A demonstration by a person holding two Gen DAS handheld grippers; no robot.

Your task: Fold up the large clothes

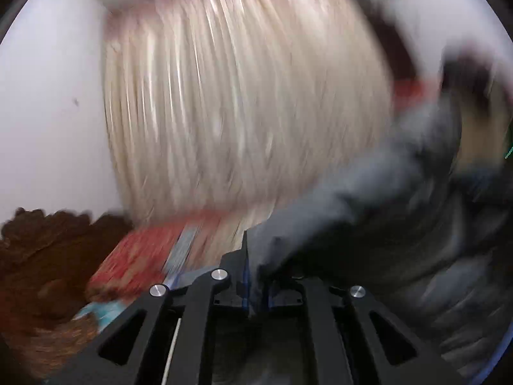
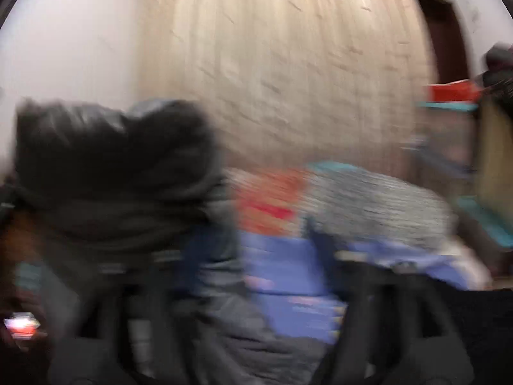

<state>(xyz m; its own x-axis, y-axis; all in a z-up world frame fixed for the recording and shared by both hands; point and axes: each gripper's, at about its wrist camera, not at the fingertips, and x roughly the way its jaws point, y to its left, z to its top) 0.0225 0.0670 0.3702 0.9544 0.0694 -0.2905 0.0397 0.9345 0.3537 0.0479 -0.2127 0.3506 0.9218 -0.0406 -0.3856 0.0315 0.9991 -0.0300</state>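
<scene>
Two blurred wrist views show a room with a pale, cream ribbed surface point(image 1: 243, 102) filling most of the background, a white wall point(image 1: 48, 96) to its left. I cannot tell whether that cream surface is a curtain or a panel.

Next in size is the dark grey garment point(image 1: 368, 218), the clothing I am folding. In my left view it drapes from the right side down to my left gripper point(image 1: 253, 276), whose fingers are pressed together on a fold of the grey cloth. In my right view the same garment bunches up as a dark mound point(image 2: 112, 166) on the left, with grey cloth running down in front of my right gripper point(image 2: 256, 288); the blur is too heavy for me to tell whether its fingers are spread or closed.

A brown fuzzy fabric point(image 1: 41, 256) lies at lower left of my left view, just beside a red patterned cloth point(image 1: 134, 256). A blue-violet cloth point(image 2: 288, 272) sits near my right gripper.
</scene>
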